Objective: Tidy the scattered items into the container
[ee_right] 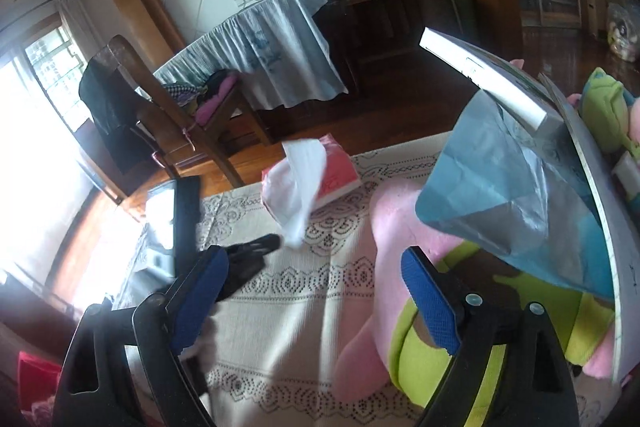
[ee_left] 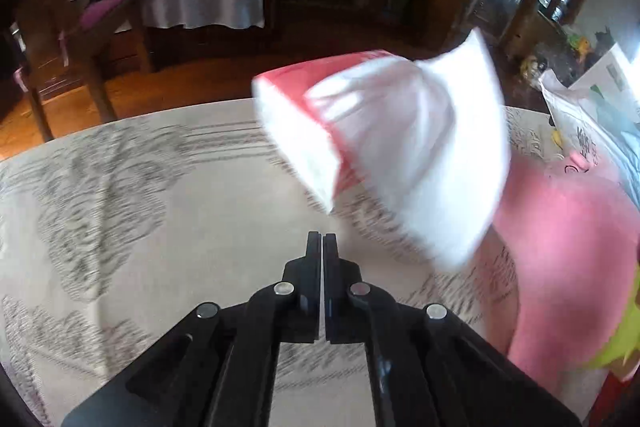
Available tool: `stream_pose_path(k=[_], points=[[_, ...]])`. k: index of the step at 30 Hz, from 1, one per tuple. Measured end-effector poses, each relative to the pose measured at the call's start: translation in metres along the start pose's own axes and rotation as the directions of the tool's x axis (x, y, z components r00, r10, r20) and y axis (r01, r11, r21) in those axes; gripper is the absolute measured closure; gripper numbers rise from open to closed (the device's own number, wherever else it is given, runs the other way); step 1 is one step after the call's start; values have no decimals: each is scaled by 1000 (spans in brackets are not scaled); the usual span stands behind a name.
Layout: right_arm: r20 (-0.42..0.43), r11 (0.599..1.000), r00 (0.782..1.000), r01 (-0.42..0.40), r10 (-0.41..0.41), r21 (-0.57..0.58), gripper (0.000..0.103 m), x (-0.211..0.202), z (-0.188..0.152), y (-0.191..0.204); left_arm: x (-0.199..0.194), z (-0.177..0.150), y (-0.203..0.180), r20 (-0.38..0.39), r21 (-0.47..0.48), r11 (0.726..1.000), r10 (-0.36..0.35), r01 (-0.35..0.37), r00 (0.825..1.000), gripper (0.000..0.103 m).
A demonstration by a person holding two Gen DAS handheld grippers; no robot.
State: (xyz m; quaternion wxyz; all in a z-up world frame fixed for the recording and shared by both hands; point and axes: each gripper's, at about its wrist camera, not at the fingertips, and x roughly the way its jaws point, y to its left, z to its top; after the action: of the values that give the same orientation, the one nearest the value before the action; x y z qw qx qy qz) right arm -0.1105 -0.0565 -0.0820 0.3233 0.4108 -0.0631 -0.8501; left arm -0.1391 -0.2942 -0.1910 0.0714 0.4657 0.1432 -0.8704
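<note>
The tissue pack (ee_left: pixel 380 147), red and white in a soft wrapper with a white sheet sticking out of its top, is what I see first. In my left wrist view it is blurred and fills the middle, ahead of my left gripper (ee_left: pixel 322 239), whose black fingers are pressed together with nothing between them. From the right wrist view the same pack (ee_right: pixel 316 183) sits near the far edge of the lace tablecloth (ee_right: pixel 288 291), tilted; I cannot tell whether it rests fully on the cloth.

My right gripper (ee_right: pixel 316 299) is spread wide, its blue pads (ee_right: pixel 430 301) well apart and holding nothing. Beneath and to the right of it lies a pink plush toy (ee_right: pixel 400 227) with lime-green patches, and just beyond that stands the white container (ee_right: pixel 592 163), its curved wall rising at the right edge, with a crumpled blue-grey bag (ee_right: pixel 512 195) hanging over the rim and more soft toys (ee_right: pixel 608 107) inside.

A black object (ee_right: pixel 248 259) lies on the cloth left of centre, too blurred to identify. Behind the table stand a wooden chair (ee_right: pixel 172 99) and a draped table (ee_right: pixel 276 55).
</note>
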Motion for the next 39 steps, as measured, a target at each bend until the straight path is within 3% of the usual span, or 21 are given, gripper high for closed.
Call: stream_pose_path(k=[3,6,11,18,22,24,27,29,34,37,39], points=[[-12,999,1000,-27,27,19,14,0,-5,2,-30,-26,25,-31,21,1000,7,-6,1000,102],[-27,998,1000,-2,4,64,14,34,16,-4,-56,-50,48,-53,37,999,17,-15,998,102],[-55,989,998,41,-34,140,14,91,50,-13,-69,-25,74,-29,18,998,59,-58,998,102],[-98,965,992,102,-80,240,21,171,97,-27,15,71,47,-32,7,998,60,-60,998,102],[-164,969,986,44,-3,244,20,185,85,-24,60,81,36,-81,-30,997,-66,64,995,102],[-197,969,980,15,35,247,20,191,80,-23,60,78,31,-63,15,999,-47,48,997,102],[-244,967,965,-28,92,253,20,201,71,-21,41,61,41,-87,30,997,-64,66,994,103],[-266,972,958,-46,108,230,20,182,56,-1,15,42,47,-92,64,996,-54,60,994,103],[-364,984,923,-71,127,163,12,125,-18,49,-72,-28,47,-91,184,983,14,3,996,102],[-419,988,898,-88,132,124,12,91,-62,78,-100,-69,47,-108,222,974,66,-41,992,102],[-391,992,915,-60,99,110,11,73,-75,79,-110,-87,51,-111,217,973,100,-74,989,102]])
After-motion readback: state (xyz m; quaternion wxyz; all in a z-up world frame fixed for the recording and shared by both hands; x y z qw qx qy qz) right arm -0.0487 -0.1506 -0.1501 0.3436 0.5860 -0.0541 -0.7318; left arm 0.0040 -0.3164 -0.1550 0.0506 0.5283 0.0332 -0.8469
